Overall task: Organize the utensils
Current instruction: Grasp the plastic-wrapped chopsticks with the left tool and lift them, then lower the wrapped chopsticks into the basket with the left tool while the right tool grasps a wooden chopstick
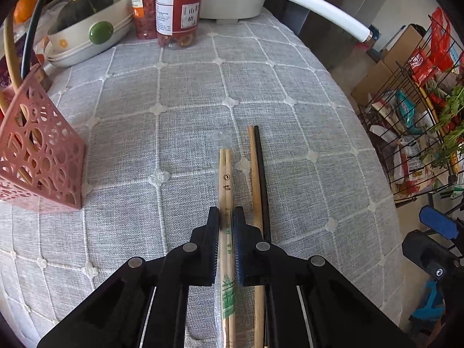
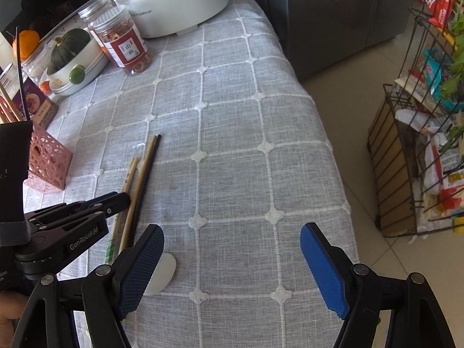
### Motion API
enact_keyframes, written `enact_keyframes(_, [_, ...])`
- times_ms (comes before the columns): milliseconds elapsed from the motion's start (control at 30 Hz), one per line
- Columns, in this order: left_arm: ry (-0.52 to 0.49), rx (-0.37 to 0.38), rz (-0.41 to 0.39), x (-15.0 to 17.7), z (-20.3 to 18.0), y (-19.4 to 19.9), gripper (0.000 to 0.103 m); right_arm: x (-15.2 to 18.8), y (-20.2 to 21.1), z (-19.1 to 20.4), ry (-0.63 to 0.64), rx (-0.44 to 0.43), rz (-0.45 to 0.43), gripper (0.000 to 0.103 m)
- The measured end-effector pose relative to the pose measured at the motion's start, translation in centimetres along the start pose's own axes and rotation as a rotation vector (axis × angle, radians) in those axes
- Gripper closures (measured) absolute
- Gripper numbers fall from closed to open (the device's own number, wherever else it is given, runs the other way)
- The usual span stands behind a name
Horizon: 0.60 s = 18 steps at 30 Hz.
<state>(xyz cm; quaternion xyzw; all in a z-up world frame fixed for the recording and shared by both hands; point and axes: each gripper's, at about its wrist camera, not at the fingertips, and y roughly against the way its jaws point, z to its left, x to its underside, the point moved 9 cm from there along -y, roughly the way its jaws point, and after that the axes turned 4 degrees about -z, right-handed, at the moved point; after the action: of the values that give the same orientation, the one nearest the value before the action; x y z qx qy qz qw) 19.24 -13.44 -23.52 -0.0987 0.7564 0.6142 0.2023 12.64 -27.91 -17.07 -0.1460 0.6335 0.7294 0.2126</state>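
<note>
The desk (image 1: 261, 87) fills the frame, pink basket (image 1: 40, 156) at left holding a few sticks. Left tongs (image 1: 225, 217) pinch the printed chopsticks (image 1: 225, 179) at lower centre; the brown pair (image 1: 258, 174) lies just beside and could get dragged. Right tongs (image 2: 232, 240) gape wide, empty.
</note>
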Motion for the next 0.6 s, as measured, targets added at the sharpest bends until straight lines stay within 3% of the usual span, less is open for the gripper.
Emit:
enact_keyframes(233, [0.036, 0.049, -0.092, -1.1, 1.3, 5.2, 0.093, 0.2, -0.9, 1.5, 0.027, 0.006, 0.016, 0.021])
enact_keyframes(600, [0.087, 0.038, -0.262, -0.9, 7.3, 13.4, 0.093, -0.2, -3.3, 7.2, 0.054, -0.052, 0.046, 0.021])
